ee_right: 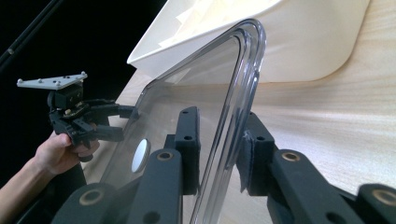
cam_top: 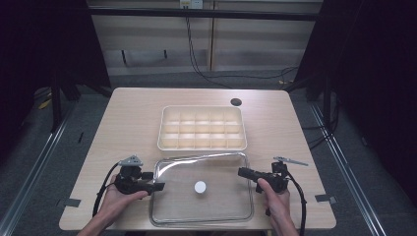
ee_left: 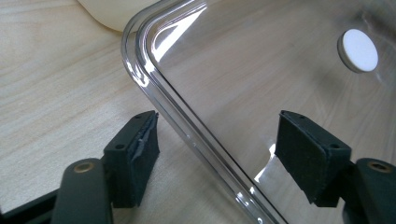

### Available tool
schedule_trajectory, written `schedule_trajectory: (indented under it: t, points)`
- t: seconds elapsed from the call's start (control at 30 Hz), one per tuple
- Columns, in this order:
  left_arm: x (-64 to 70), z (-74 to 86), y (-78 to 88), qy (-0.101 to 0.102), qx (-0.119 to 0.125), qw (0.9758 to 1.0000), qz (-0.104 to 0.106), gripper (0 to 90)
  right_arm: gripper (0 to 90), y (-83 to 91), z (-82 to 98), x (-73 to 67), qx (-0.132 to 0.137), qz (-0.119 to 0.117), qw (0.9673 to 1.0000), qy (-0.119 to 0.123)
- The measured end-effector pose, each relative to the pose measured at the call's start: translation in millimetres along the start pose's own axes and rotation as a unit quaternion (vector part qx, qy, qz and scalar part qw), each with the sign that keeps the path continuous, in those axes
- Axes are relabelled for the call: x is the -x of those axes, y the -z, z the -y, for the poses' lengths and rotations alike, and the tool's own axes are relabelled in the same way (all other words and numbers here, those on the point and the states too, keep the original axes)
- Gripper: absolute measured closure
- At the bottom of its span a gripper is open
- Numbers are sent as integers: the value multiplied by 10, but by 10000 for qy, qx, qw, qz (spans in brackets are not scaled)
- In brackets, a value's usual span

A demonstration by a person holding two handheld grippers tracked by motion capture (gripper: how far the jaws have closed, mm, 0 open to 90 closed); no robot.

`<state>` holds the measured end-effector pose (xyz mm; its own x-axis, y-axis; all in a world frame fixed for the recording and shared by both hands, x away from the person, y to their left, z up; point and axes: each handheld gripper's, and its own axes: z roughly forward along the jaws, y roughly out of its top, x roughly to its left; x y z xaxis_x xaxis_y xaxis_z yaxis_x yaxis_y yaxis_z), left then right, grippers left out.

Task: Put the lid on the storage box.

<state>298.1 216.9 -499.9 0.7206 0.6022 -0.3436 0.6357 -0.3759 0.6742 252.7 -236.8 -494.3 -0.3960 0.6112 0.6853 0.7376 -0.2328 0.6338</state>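
Note:
A clear plastic lid [cam_top: 221, 196] with a white round knob [cam_top: 200, 187] at its centre lies on the wooden table, near the front edge. My left gripper [cam_top: 160, 186] is open at the lid's left side. In the left gripper view its jaws [ee_left: 219, 121] stand wide on either side of the lid's rim [ee_left: 187, 126], and the pads do not touch it. My right gripper [cam_top: 242, 172] is shut on the lid's right rim. In the right gripper view its pads [ee_right: 189, 140] press the rim [ee_right: 233, 116] from both sides.
A cream tray [cam_top: 161, 132] with several compartments stands just behind the lid, at the middle of the table [cam_top: 133, 123]. A dark round hole [cam_top: 236, 102] sits at the back right. Bare wood lies to the left and right of the tray.

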Motion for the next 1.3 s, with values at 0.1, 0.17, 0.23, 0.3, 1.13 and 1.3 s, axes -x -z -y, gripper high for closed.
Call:
schedule_trajectory:
  t: [0.1, 0.17, 0.23, 0.3, 1.13, 1.3]
  points:
    - [-13, -3, -7, 44, 23, 10000, 79, 290, 726, 6, -8, -16, 4, 2, 10000, 60]
    - [-23, -10, -18, 108, 36, 9998, 185, 307, 726, 4, -9, -19, -17, 1, 10000, 77]
    - [-31, -17, -28, 173, 48, 9995, 242, 329, 725, 3, -9, -21, -30, 2, 9999, 97]
    - [-55, -20, -27, 247, 59, 9992, 312, 348, 724, 3, -9, -23, -26, 11, 9999, 103]
    - [-1, -131, 132, 242, 426, 9972, 563, 520, 646, -12, -59, -98, -179, 537, 9970, 520]
    - [13, -147, 142, 239, 352, 9979, 488, 514, 640, -16, -64, -121, -162, 580, 9966, 571]
